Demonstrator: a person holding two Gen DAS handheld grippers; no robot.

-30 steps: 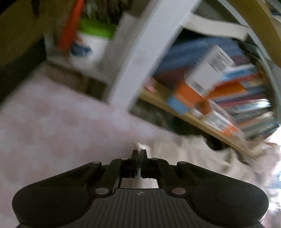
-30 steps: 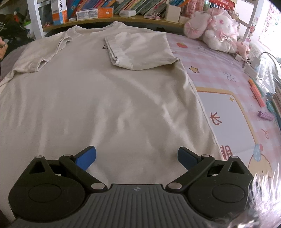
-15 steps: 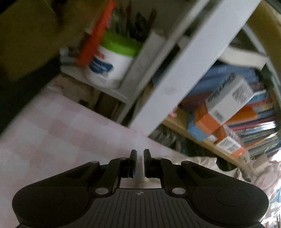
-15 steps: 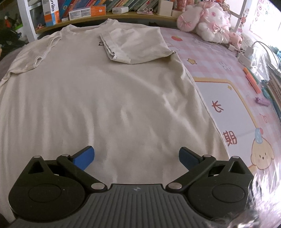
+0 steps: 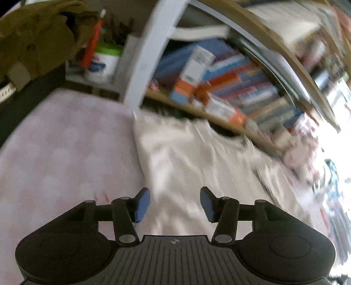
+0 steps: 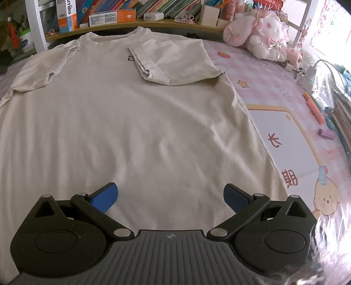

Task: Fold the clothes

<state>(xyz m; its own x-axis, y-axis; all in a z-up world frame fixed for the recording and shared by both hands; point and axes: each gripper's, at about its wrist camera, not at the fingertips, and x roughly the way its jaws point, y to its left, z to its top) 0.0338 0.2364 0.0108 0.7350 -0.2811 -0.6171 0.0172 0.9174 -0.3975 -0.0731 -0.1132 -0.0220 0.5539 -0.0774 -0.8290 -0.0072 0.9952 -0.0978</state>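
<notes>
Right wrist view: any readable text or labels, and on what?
"mile", start cut off: white and orange box on the shelf.
"长" and "期": pink desk mat.
Dark print on the t-shirt chest: half covered by the folded sleeve, unreadable.
Book spines: too small.

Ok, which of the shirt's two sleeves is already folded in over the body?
The sleeve on the picture's right, lying flat across the shirt's chest. The other sleeve still spreads outward at the left edge.
</notes>
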